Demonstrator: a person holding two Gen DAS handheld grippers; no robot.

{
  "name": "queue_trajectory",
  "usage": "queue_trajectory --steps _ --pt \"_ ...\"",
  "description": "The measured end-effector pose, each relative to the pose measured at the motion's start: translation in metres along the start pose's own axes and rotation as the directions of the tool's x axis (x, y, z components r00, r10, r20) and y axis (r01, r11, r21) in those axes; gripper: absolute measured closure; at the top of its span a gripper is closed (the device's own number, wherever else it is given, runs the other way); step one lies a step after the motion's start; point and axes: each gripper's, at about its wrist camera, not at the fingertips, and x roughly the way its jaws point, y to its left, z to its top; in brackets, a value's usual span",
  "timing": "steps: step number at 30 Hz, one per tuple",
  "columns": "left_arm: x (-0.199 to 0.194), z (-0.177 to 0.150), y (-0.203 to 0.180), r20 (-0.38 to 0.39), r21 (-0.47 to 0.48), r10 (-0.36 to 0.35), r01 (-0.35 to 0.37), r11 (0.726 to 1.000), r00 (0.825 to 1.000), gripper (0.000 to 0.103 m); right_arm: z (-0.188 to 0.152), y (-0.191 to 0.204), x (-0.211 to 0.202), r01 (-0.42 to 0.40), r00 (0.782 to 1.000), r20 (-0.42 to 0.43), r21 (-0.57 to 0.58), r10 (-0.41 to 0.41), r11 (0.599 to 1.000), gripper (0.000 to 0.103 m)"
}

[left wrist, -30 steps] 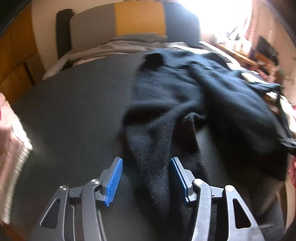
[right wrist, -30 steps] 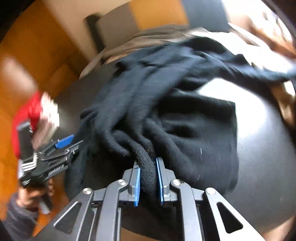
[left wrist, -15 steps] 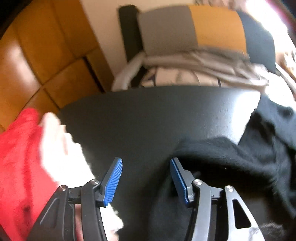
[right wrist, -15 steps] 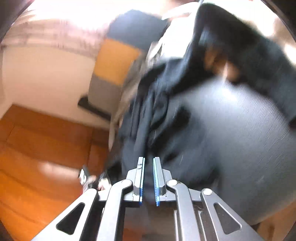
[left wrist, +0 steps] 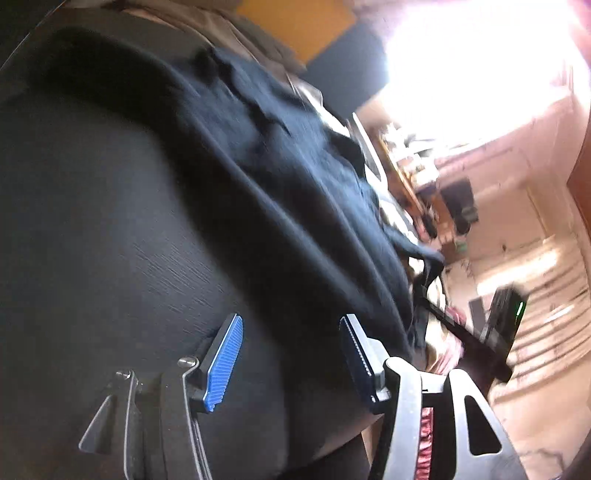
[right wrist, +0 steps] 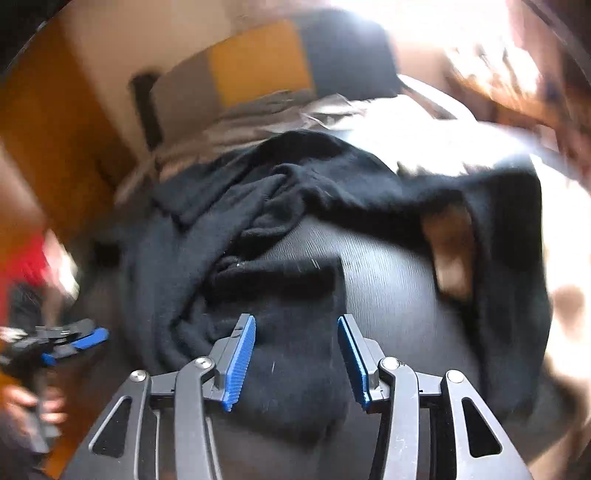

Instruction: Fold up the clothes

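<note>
Left wrist view
Table (left wrist: 92,229): dark, faint grain, fills the left and lower part; seen at a strong tilt.
Sweater (left wrist: 295,177): black knit, stretched along the table from upper left toward lower right, one end hanging off the far edge.
Left gripper (left wrist: 291,358): blue pads spread wide, nothing pinched; black cloth lies under and between them, untouched as far as can be told.
Bedding (left wrist: 221,26): beige folds past the table's far edge.
Headboard (left wrist: 303,22): orange panel beside a dark one.
Window (left wrist: 480,55): blown-out glare at upper right.
Room: pale walls, cluttered shelf, light stripes on the floor at right, all blurred.

Right wrist view
Table (right wrist: 388,280): grey-black, grained, bare patch right of centre.
Sweater (right wrist: 229,214): crumpled across the far half, one flat flap reaching down to the near edge, another part draped off the right side.
Right gripper (right wrist: 295,360): jaws opening, pads apart, flap between them but not pressed.
Left gripper (right wrist: 74,343): low at left edge, blurred, held in a hand (right wrist: 22,402).
Red cloth (right wrist: 26,262): at left edge, blurred.
Headboard (right wrist: 258,62): grey, orange and dark panels.
Bedding (right wrist: 258,114): beige, rumpled, behind the table.
Floor (right wrist: 48,140): orange wood at left.
</note>
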Motion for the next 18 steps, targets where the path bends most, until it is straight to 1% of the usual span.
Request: queue_trajectory --steps 1,2,4,6,8,9,11,12,13,15,16,18 --pt "0.007 0.001 -0.003 -0.007 -0.015 -0.004 0.004 1.0 1.0 0.043 0.008 0.01 0.009 0.031 0.999 -0.006 -0.085 -0.031 0.996 0.055" --pt "0.014 0.002 -0.006 -0.014 -0.034 -0.008 0.007 0.999 1.0 0.043 0.015 0.016 0.019 0.045 0.999 -0.013 -0.138 -0.047 0.989 0.055" --pt "0.025 0.005 -0.009 -0.021 -0.071 -0.003 0.002 0.997 1.0 0.042 0.028 0.023 0.04 0.055 0.997 -0.041 -0.212 -0.066 0.976 0.055" --pt "0.034 0.009 -0.01 -0.022 -0.108 0.019 -0.021 0.994 1.0 0.041 0.034 0.025 0.061 0.057 0.993 -0.085 -0.246 -0.08 0.968 0.055" --pt "0.041 0.012 -0.013 -0.03 -0.117 0.043 -0.046 0.992 0.999 0.042 0.033 0.025 0.083 0.047 0.985 -0.151 -0.257 -0.089 0.965 0.055" --pt "0.043 0.011 -0.015 -0.03 -0.118 0.058 -0.061 0.991 0.998 0.049 0.031 0.024 0.087 0.041 0.982 -0.167 -0.251 -0.085 0.967 0.055" --pt "0.046 0.013 -0.018 -0.017 -0.076 0.096 -0.097 0.992 0.995 0.062 0.024 0.017 0.079 0.018 0.98 -0.189 -0.192 -0.055 0.981 0.055" --pt "0.047 0.015 -0.018 -0.019 -0.055 0.108 -0.109 0.992 0.994 0.083 0.017 0.014 0.072 0.0 0.978 -0.205 -0.156 -0.033 0.988 0.055" --pt "0.047 0.015 -0.014 -0.032 -0.062 0.099 -0.101 0.993 0.995 0.093 0.01 0.01 0.065 -0.017 0.975 -0.22 -0.12 -0.01 0.993 0.055" --pt "0.04 0.015 -0.002 -0.047 -0.107 0.07 -0.075 0.991 0.996 0.094 -0.003 0.005 0.051 -0.061 0.967 -0.248 -0.044 0.048 0.997 0.055" --pt "0.035 0.017 0.002 -0.039 -0.113 0.069 -0.073 0.991 0.997 0.095 -0.011 0.004 0.043 -0.091 0.961 -0.262 -0.006 0.086 0.996 0.055" --pt "0.017 0.019 0.005 -0.006 -0.103 0.051 -0.051 0.993 0.999 0.096 -0.03 0.007 0.028 -0.184 0.937 -0.287 0.072 0.197 0.98 0.055"
